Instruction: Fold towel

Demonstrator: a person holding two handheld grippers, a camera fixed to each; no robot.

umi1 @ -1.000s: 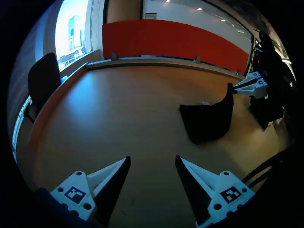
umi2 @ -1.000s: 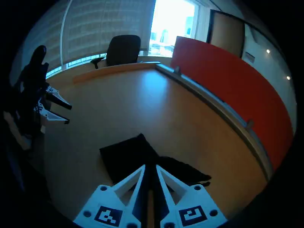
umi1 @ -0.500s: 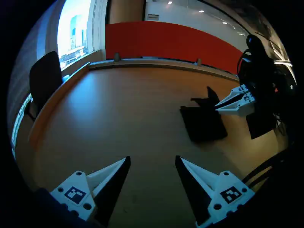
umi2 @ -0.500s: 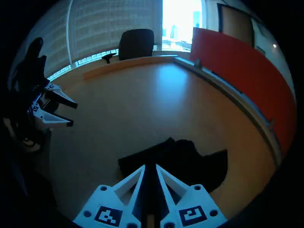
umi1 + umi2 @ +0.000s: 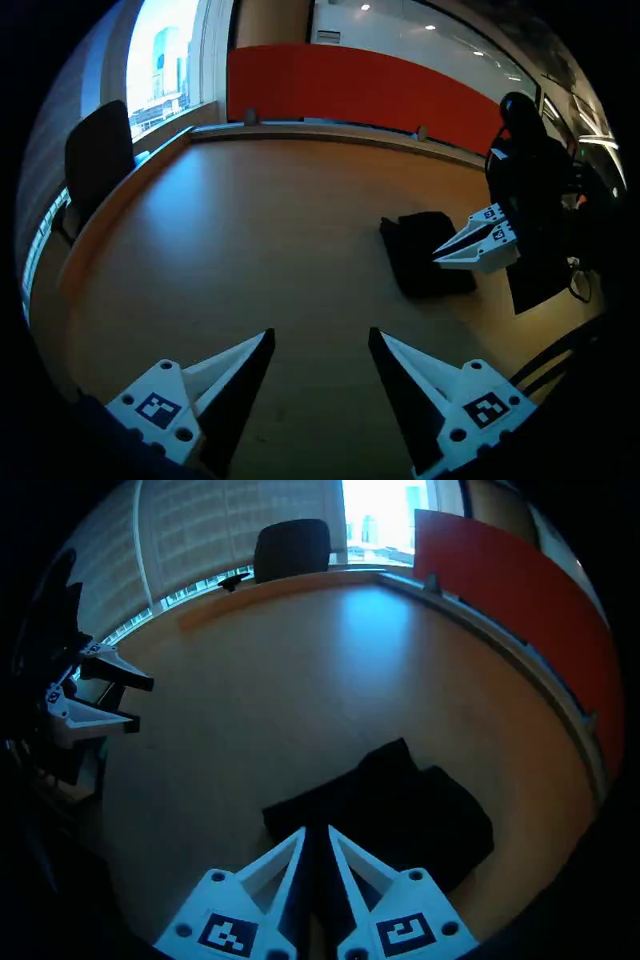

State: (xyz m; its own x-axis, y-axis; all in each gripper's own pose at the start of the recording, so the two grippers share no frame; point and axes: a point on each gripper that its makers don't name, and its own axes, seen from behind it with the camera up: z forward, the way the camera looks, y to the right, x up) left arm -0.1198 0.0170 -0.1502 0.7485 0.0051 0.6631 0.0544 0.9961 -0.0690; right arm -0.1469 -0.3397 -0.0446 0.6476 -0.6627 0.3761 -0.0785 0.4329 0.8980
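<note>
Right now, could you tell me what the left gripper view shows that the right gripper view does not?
Left gripper view: ceiling lights, and the right gripper side-on, shut on the towel, with the person's dark arm behind it. Right gripper view: window blinds, and the left gripper side-on, open. Both: towel, table, red panel, chair, bright window.

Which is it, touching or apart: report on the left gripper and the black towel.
Apart. The left gripper view shows bare table between the left gripper and the black towel.
</note>
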